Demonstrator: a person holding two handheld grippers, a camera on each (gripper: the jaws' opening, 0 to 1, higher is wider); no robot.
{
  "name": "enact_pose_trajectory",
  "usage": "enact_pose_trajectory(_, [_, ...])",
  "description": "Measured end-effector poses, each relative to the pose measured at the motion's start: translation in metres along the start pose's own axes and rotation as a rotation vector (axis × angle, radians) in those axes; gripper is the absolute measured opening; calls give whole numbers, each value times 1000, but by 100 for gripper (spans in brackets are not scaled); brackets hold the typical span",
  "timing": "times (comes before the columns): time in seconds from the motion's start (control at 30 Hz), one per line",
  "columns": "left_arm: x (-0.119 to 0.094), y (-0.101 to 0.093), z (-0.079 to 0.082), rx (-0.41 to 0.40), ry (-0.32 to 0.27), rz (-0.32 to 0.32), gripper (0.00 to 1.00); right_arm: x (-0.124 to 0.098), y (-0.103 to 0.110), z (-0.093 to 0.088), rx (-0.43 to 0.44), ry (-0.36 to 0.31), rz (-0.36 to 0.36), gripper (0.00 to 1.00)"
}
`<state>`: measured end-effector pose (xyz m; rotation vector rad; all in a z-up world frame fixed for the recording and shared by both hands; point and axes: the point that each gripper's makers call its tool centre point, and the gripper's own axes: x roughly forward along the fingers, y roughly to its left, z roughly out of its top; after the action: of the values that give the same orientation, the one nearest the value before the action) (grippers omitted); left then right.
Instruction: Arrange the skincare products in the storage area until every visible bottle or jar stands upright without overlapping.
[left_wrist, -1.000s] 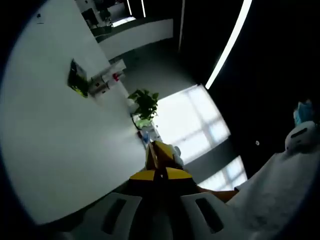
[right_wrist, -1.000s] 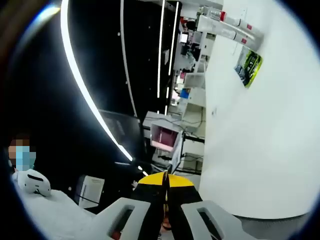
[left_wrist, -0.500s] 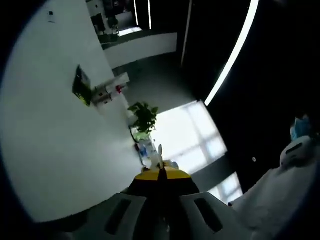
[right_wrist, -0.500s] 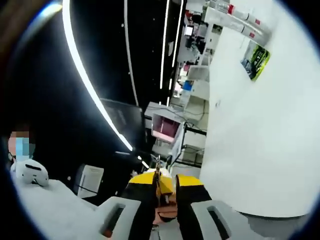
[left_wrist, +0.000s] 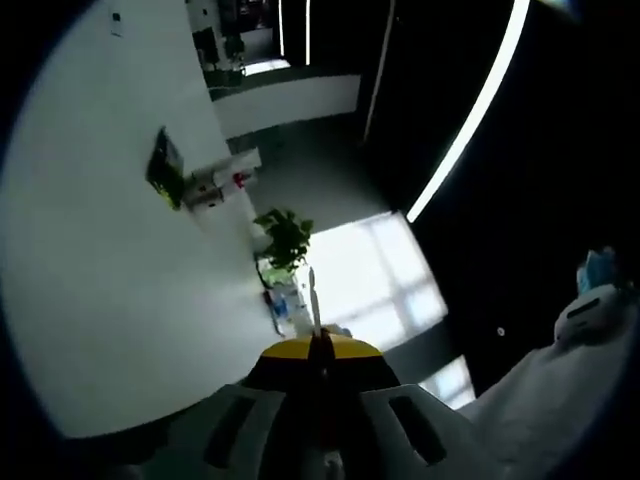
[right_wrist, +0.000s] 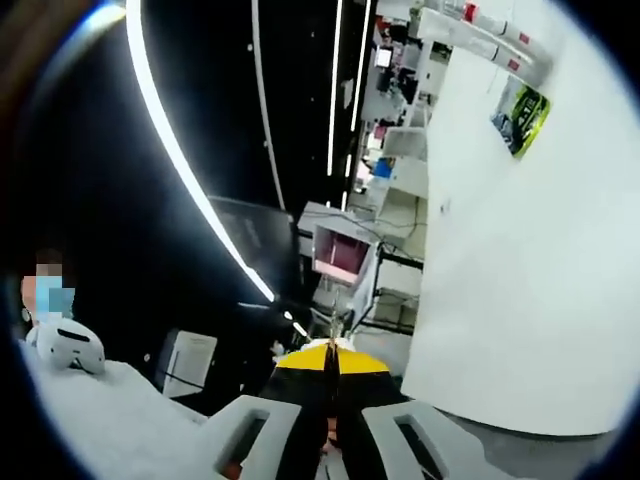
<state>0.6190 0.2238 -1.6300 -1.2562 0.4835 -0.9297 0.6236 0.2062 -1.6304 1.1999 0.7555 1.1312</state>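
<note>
Left gripper (left_wrist: 318, 350) jaws pressed together, aimed past a potted plant (left_wrist: 284, 238); right gripper (right_wrist: 330, 368) jaws together too.

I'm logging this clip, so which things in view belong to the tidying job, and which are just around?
Job: left gripper, right gripper, both shut; possibly small bottles, too blurred to tell.
Just around: potted plant, green poster, pink-lit screen.

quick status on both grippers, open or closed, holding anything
Left hand-held gripper: closed, yellow tips together, nothing visibly held.
Right hand-held gripper: closed, yellow tips together, nothing visibly held.
</note>
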Motion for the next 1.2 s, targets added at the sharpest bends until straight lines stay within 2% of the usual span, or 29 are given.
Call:
enact_pose_trajectory(0.2, [-2,1,-6,36,31,21,0,0,2,-4,-10,24,3,0])
enact_pose_trajectory(0.4, [-5,6,-1,9,1,34,0,0,-2,-9,-48,50,-19,0])
enact_pose_trajectory(0.57, [-6,9,4,-12,-22,39,0,0,-3,-11,-41,50,-27,0])
enact_pose_trajectory(0.67, [-8,11,7,-40,-39,43,0,-1,-11,-10,-109,59,-89,3])
enact_pose_trajectory(0.73, [-9,13,9,-48,-53,49,0,-1,-13,-16,-134,103,-114,2])
enact_pose_trajectory(0.83, [-11,19,9,-44,-46,76,0,-2,-14,-14,-187,110,-136,0])
enact_pose_trajectory(0.93, [-13,23,15,-52,-66,89,0,-4,-17,-11,-244,108,-180,0])
enact_pose_trajectory(1.0, [-15,28,19,-59,-76,105,0,-7,-24,-8,-311,115,-232,0])
enact_pose_trajectory(1.07, [-15,30,23,-59,-82,111,0,-13,-37,-6,-408,139,-319,0])
enact_pose_trajectory(1.1, [-15,30,26,-61,-85,113,0,-18,-49,-9,-500,186,-391,1])
enact_pose_trajectory(1.17, [-16,32,32,-50,-93,124,0,-21,-60,-13,-577,226,-446,7])
enact_pose_trajectory(1.2, [-16,35,35,-44,-94,131,0,-23,-67,-14,-593,236,-482,14])
